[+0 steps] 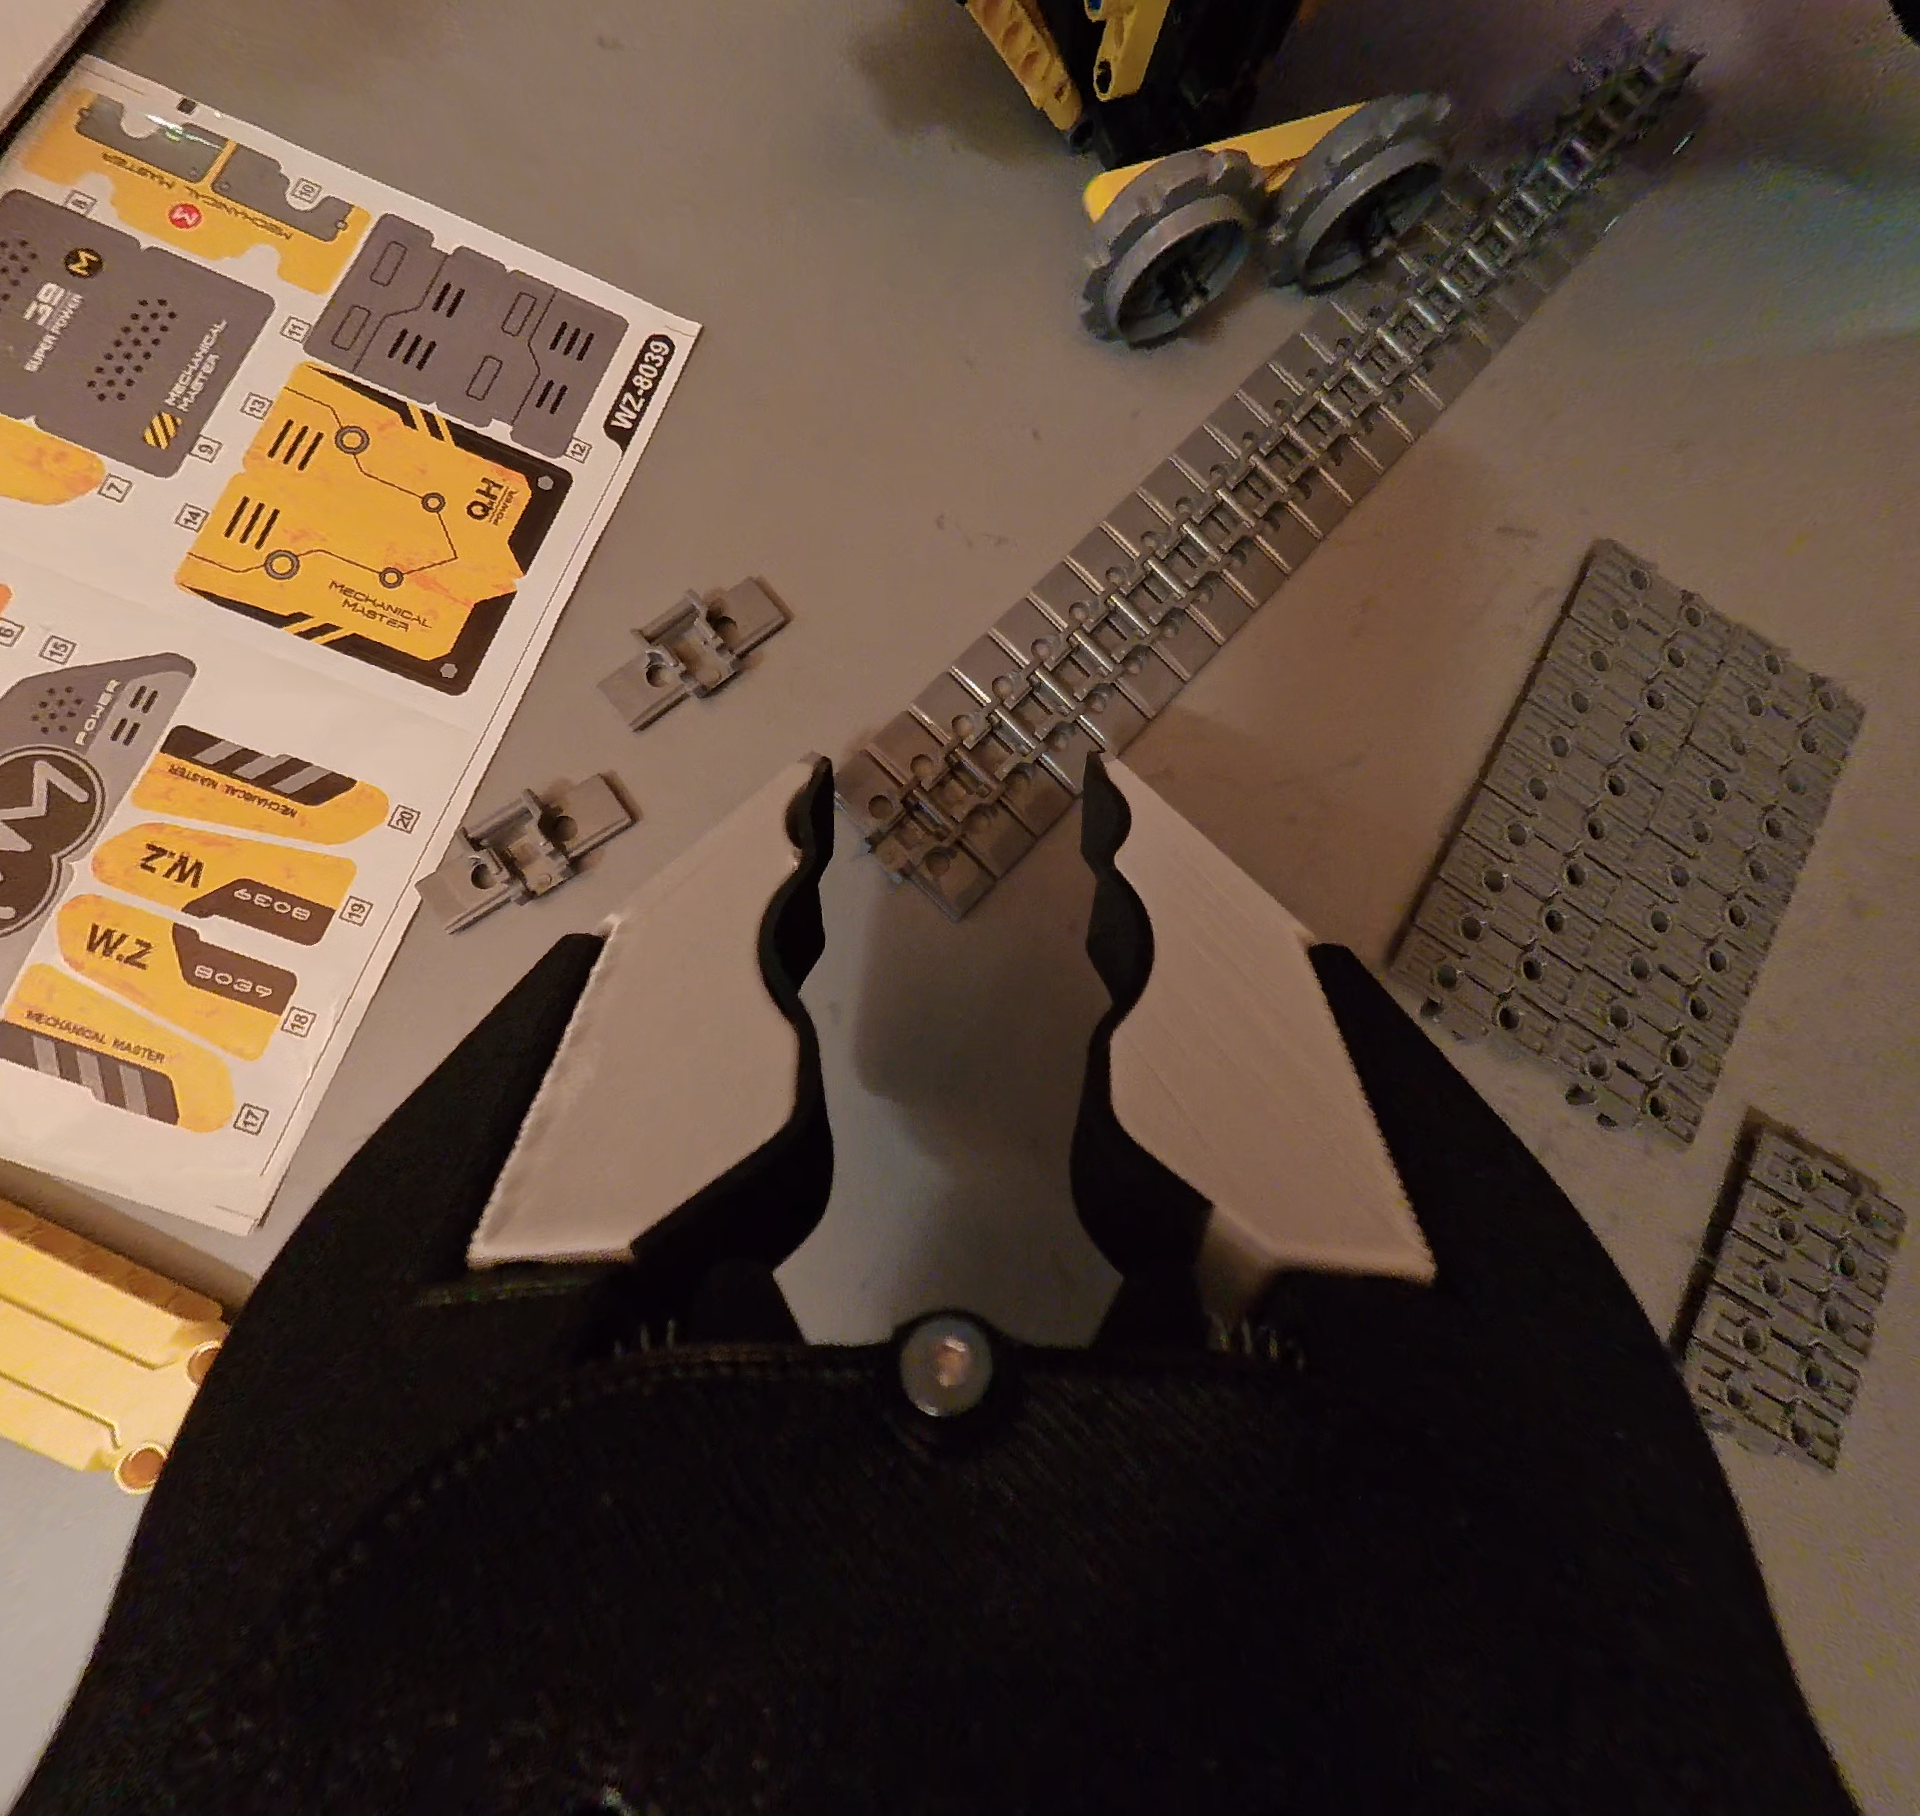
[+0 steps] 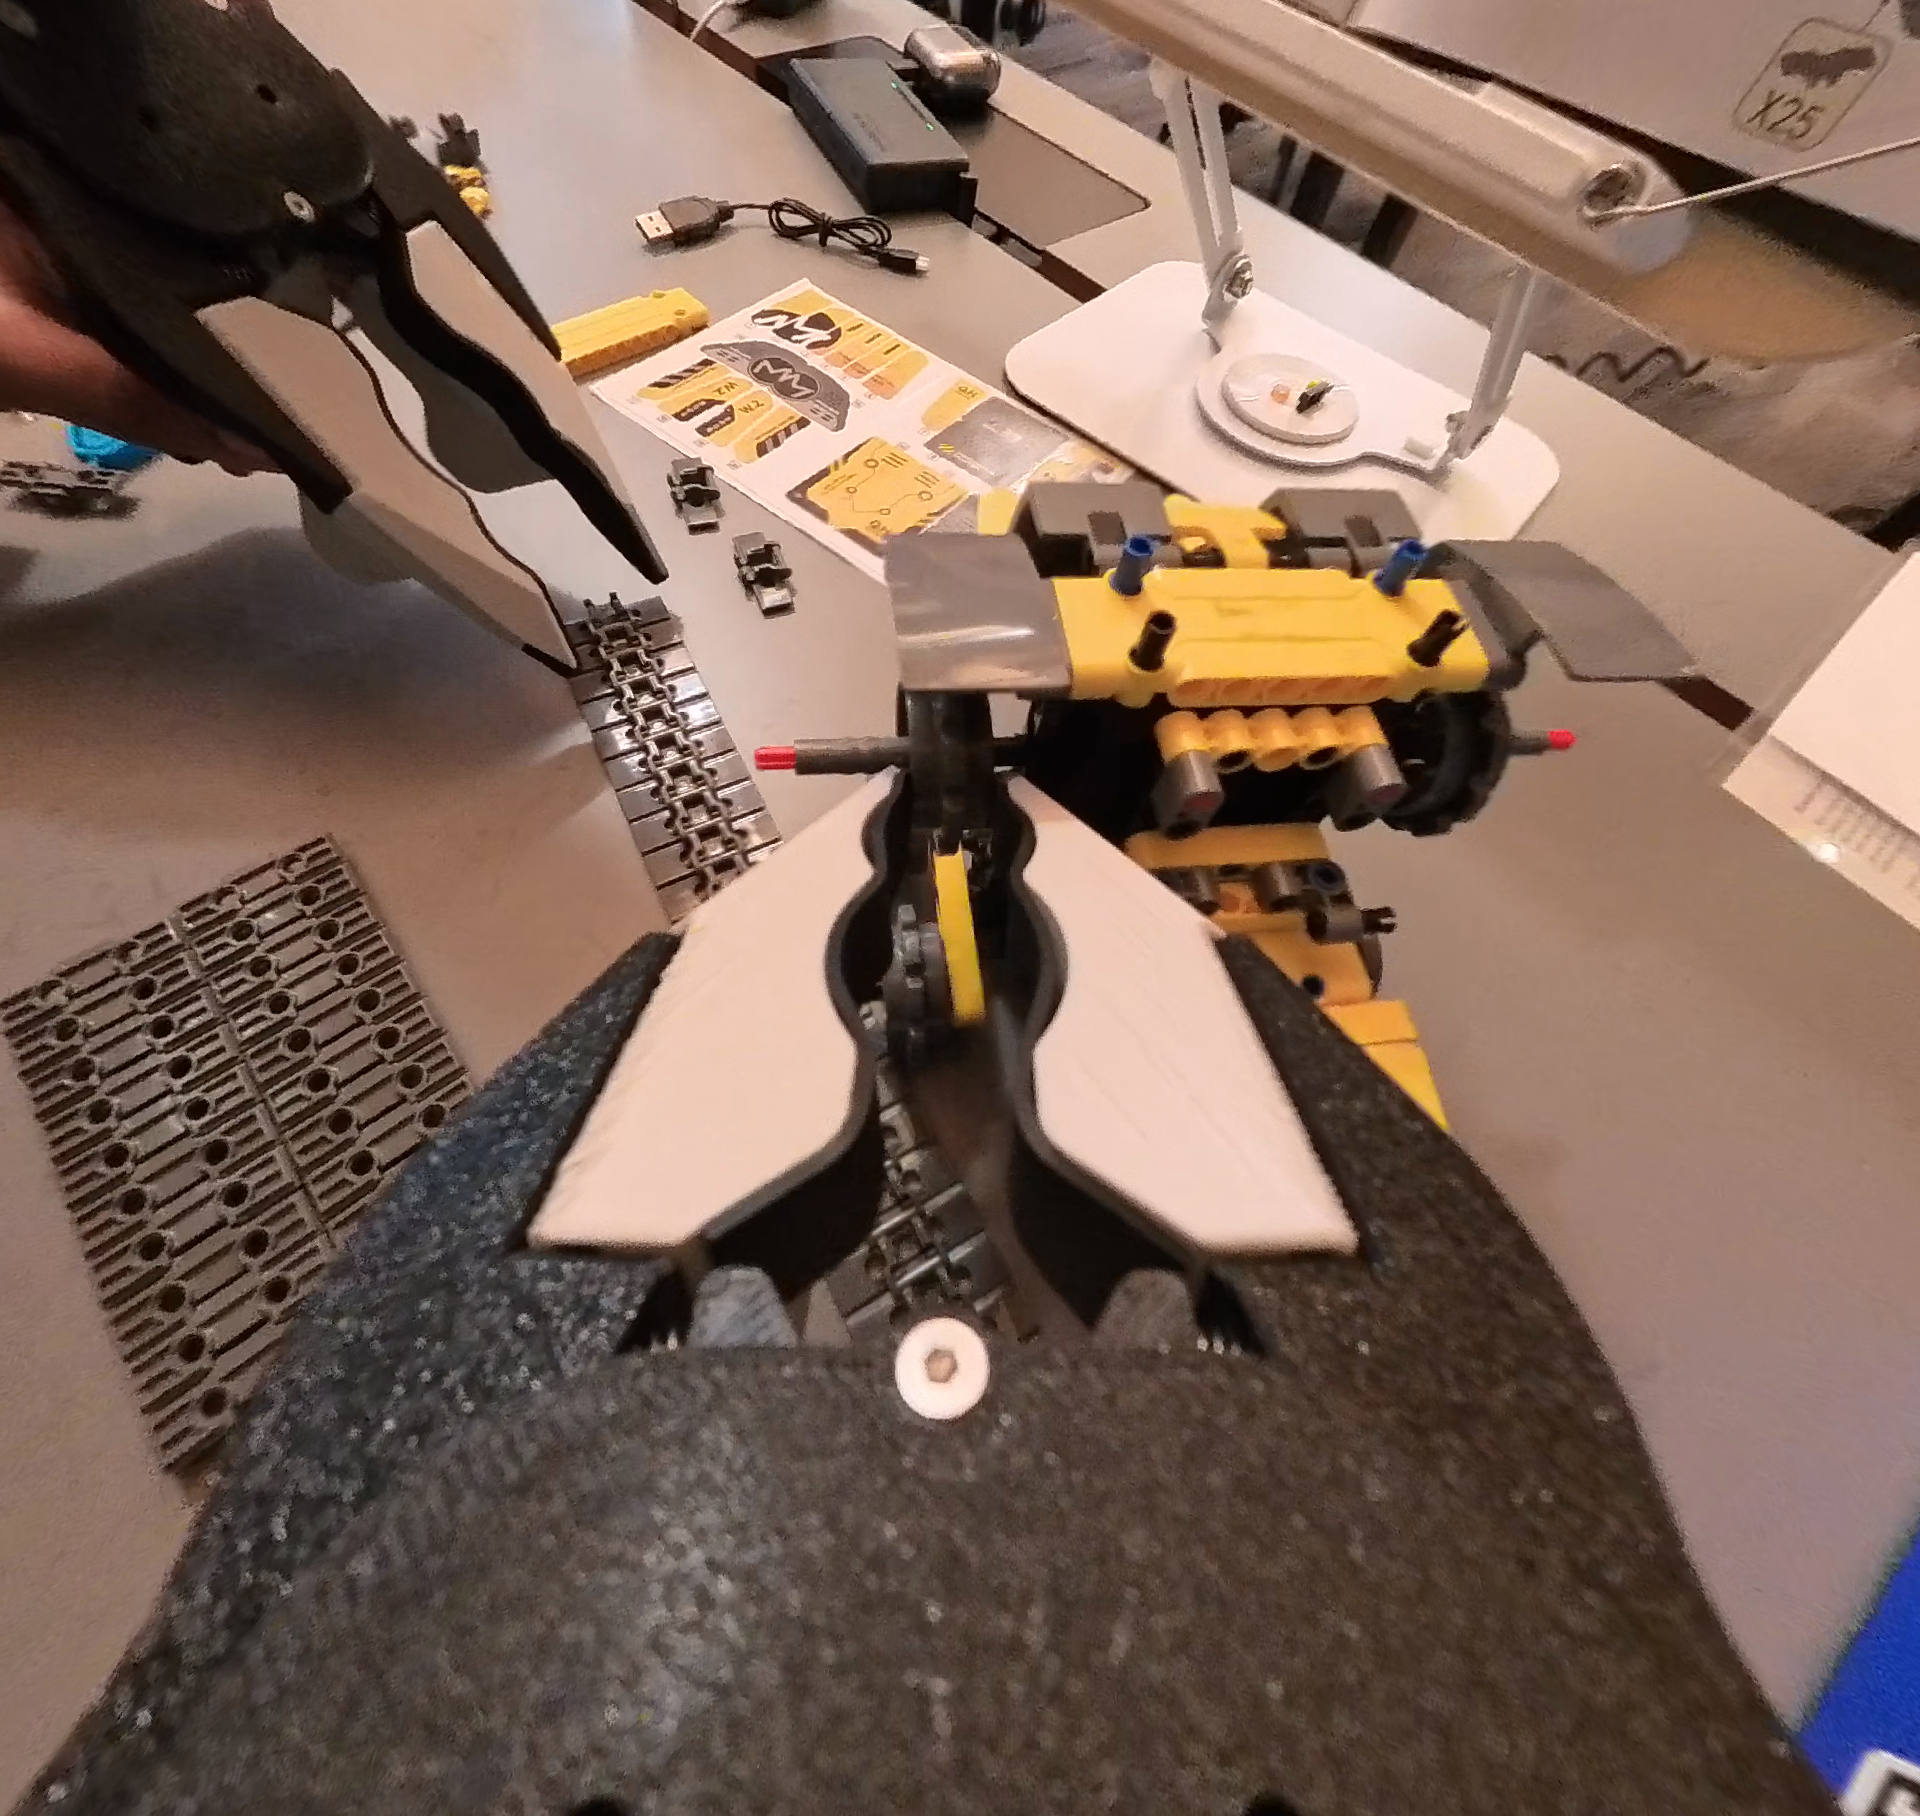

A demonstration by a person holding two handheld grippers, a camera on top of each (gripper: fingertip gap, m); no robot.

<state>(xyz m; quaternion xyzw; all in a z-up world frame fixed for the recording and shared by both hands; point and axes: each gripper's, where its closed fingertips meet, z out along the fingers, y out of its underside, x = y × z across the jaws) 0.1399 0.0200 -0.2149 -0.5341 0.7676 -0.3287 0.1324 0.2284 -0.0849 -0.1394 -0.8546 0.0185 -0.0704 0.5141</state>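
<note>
- While the left gripper [image 1: 958,790] hangs over the near end of the grey track strip [image 1: 1226,561], its jaws stand well apart with nothing between them; the tips sit either side of the strip's last links, whether touching I cannot tell.
- Right gripper [image 2: 951,810]: jaws nearly closed around the dark upright frame and yellow wheel piece of the yellow brick vehicle [image 2: 1247,686]. It appears to have hold of that part; contact of the pads is not fully visible.
- Track strip lies flat on the desk [image 1: 831,208], running diagonally from the left gripper up to two grey toothed wheels [image 1: 1174,239] at the vehicle's base.
- Two loose track links [image 1: 696,649] lie left of the strip, apart from it and from each other, just beside the sticker sheet [image 1: 312,540].
- Two flat grey blocks of joined links [image 1: 1631,831] lie right of the strip, apart from it.
- Yellow beam part [image 1: 83,1340] at the sheet's near edge. White stand [image 2: 1278,384], cable [image 2: 779,223] and black boxes farther back on the desk.
- Handling judgement: strip is light, hinged plastic, stiff across its width but floppy along its length; it would sag and swing if lifted by one end. Best pinched across the width on the flat outer plates.
- Vehicle looks heavier and press-fit; pins and panels could pop off under side load, so the solid frame is the safer hold.
</note>
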